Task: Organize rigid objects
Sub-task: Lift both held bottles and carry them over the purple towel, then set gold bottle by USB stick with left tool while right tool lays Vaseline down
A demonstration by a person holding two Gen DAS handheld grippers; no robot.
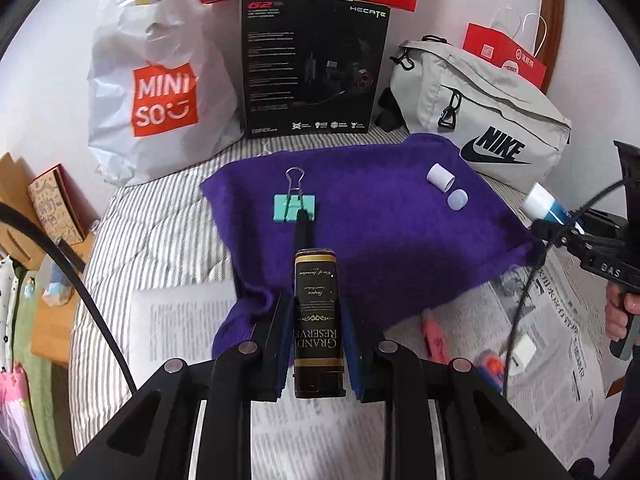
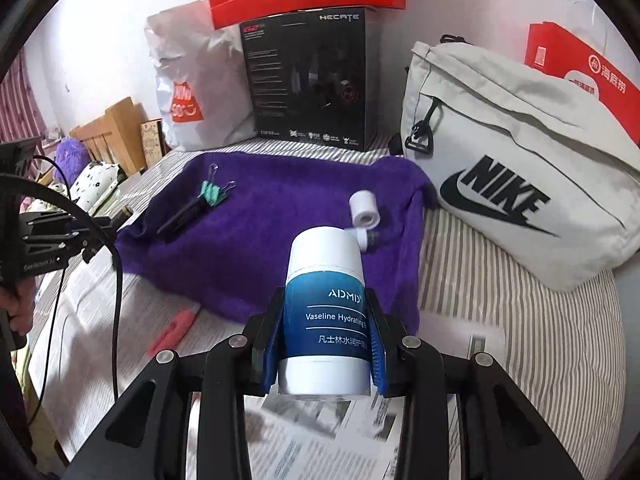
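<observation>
Still, w/ both grippers full—left gripper (image 1: pixel 316 344) clamped on the dark wine-label tool (image 1: pixel 317 320), right gripper (image 2: pixel 326 348) on the Vaseline tube (image 2: pixel 325 308)—the tool's tip at 12 o'clock could nudge the teal binder clip (image 1: pixel 295 207) on the purple towel (image 1: pixel 380 236), or the smooth tube could slip.

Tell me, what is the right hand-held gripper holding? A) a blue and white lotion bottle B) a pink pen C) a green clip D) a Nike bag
A: the right hand-held gripper is closed on the blue and white lotion bottle, while the green clip lies on the purple towel.
</observation>
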